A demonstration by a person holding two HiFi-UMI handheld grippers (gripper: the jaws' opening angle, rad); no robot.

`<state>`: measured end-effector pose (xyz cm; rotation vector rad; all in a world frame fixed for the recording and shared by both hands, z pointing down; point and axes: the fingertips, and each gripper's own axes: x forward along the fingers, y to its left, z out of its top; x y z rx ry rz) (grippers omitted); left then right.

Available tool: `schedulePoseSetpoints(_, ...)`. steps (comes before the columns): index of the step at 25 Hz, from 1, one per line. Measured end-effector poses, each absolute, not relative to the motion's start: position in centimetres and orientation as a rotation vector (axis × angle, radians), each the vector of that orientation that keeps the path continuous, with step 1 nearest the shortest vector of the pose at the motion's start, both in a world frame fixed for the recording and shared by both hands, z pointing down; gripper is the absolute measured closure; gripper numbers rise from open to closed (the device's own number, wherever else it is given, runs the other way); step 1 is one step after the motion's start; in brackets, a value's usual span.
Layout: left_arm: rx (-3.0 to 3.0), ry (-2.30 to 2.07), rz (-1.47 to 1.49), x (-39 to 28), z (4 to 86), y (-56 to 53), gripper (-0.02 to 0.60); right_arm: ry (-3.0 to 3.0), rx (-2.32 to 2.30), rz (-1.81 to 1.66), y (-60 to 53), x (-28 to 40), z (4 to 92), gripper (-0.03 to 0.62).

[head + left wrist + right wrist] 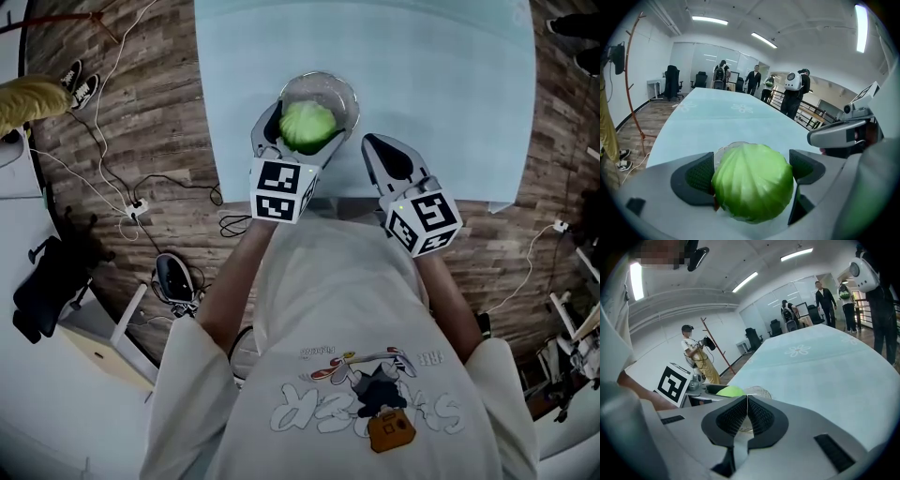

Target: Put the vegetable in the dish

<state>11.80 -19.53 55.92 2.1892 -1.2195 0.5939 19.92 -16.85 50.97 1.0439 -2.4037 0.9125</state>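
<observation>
In the head view, your left gripper (302, 142) has its jaws closed around a round green cabbage (307, 122), one jaw on each flank. It holds the cabbage directly over the clear dish (328, 84) on the pale blue table (450, 94). Your right gripper (375, 145) sits just beside the dish on its right, and it carries nothing.

In the left gripper view, the two ribbed pads (699, 176) press the widest part of the cabbage (752, 187), which fills the gap between them. This is probably a light, hollow plastic model, stiff but smooth, so it could roll or squirt out if squeezed off-centre. Across the middle, where you have it, is the sound place to hold. Only a sliver of the dish rim (725, 149) peeks out behind the cabbage. You get the grip from this view, but you cannot tell how far the cabbage is from the bottom of the dish.

The right gripper view shows its own jaws pressed together (746, 409) with nothing between them. Beyond them it gives the side look that the other views lack. The top of the cabbage (730, 391) shows roughly level with the rim of the dish (758, 392). Whether the cabbage already rests inside the dish is hidden by the jaws.
</observation>
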Motion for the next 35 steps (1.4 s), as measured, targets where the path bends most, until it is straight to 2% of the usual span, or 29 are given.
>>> schedulePoseSetpoints(15, 2.067, -1.234, 0.782, 12.5, 60.4, -21.7, 0.071, -2.384, 1.085, 1.006, -18.7, 19.8, 52.6, 0.572)
schedulePoseSetpoints(23, 2.076, -1.301, 0.651, 12.4, 57.2, -23.5, 0.089, -2.402, 1.095, 0.983, -18.7, 20.3, 51.7, 0.572)
schedulePoseSetpoints(32, 2.104, -1.261, 0.626, 11.4, 53.7, -20.6, 0.186, -2.467, 1.088, 0.924, -18.3, 19.5, 49.4, 0.572)
schedulePoseSetpoints(35, 2.109, -1.269, 0.619, 11.0, 52.6, -19.8, 0.250, -2.493, 1.074, 0.896, -18.5, 19.0, 48.8, 0.572)
